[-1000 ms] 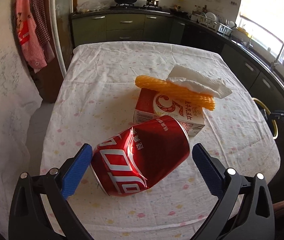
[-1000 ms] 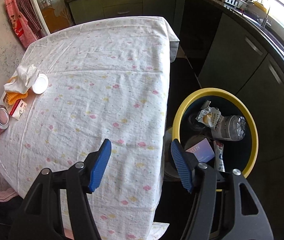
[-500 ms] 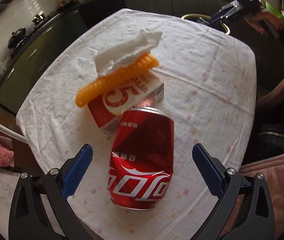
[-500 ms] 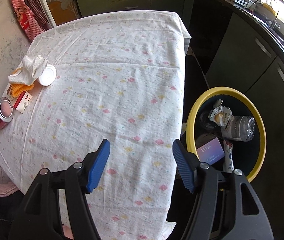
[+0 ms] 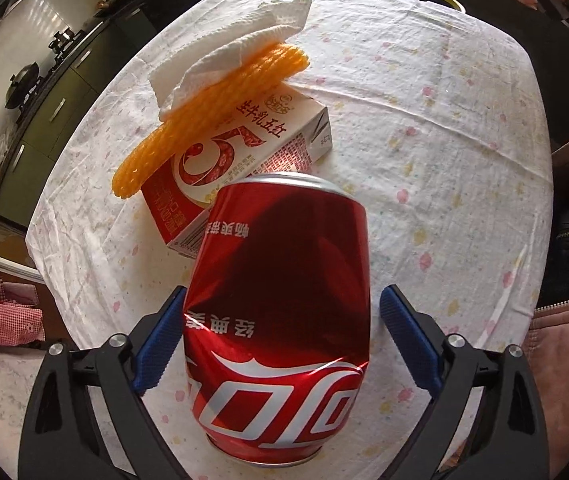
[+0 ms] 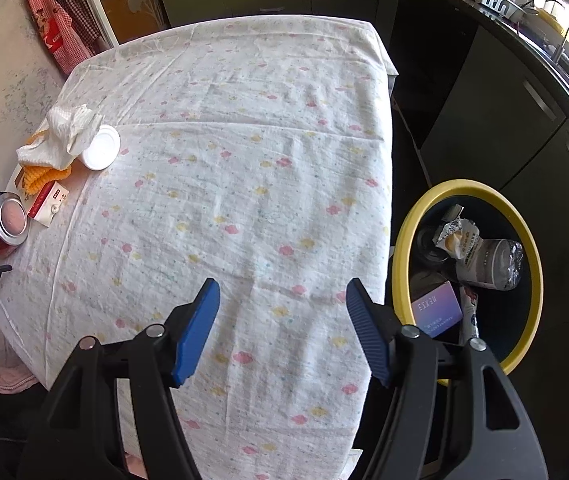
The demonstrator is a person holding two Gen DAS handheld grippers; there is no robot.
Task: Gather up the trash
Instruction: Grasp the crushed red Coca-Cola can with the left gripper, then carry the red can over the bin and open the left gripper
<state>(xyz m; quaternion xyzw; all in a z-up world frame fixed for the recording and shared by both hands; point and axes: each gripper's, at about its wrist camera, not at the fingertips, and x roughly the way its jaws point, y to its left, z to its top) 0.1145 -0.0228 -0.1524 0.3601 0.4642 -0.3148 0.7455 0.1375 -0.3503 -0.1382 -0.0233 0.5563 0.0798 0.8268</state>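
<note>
- A dented red cola can (image 5: 280,316) of thin shiny aluminium lies on its side near the desk's (image 6: 244,168) left corner nearest the person, its round silver end facing the milk carton.
- The left claw (image 5: 280,340) straddles the can; its jaws have just been closing, the ribbed blue pad (image 5: 156,344) on one side at the can's wall, the other pad clear of it, so the can is not yet pinched.
- Just beyond the can lies a flat rectangular milk carton (image 5: 244,152), red and white printed card.
- A tube of orange foam netting (image 5: 204,120) lies across the carton, with a crumpled white paper towel (image 5: 240,52) on top.
- A round white plastic lid (image 6: 101,147) sits beside the towel.
- The right claw (image 6: 282,320) hangs spread and empty over the floral cloth near the desk's right edge.
- Beside that edge stands a round yellow-rimmed bin (image 6: 400,248) holding wrappers, a crushed bottle and a purple box.
</note>
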